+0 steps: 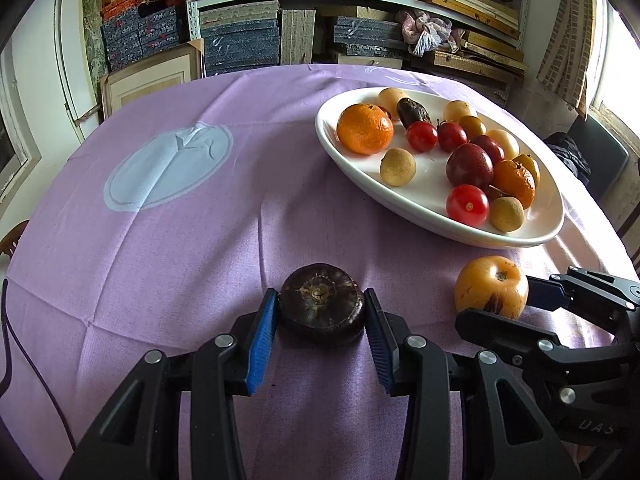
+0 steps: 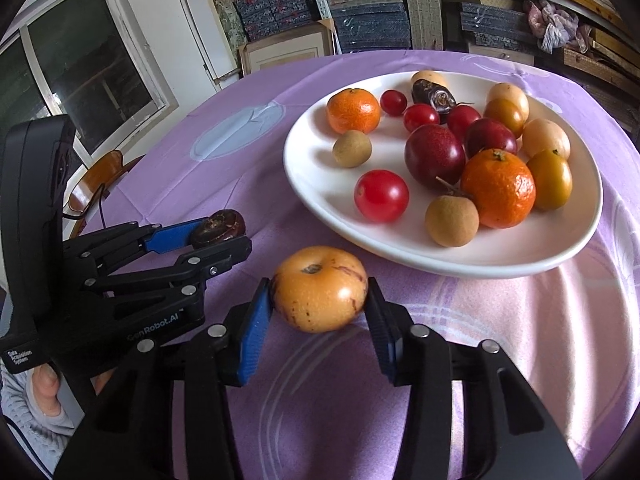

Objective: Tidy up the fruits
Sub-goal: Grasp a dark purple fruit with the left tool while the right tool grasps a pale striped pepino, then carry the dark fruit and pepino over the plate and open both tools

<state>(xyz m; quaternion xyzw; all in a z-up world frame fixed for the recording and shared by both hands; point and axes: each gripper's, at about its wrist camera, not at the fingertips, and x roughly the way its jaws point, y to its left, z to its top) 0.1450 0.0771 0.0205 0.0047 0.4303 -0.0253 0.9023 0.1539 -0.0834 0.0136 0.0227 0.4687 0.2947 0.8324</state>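
A dark brown, flattish round fruit rests on the purple cloth, and my left gripper is shut on it with both blue pads against its sides. To its right, a yellow-orange fruit with brown specks also rests on the cloth, with my right gripper shut on it. Each gripper shows in the other view: the right gripper and the left gripper with the dark fruit. Beyond them stands a white oval plate with several fruits: mandarins, cherry tomatoes, longans, dark red plums.
The purple tablecloth covers a round table. Shelves stacked with boxes stand behind its far edge. A dark cable runs along the left. A wooden chair sits beyond the left edge. A person's hand holds the left gripper.
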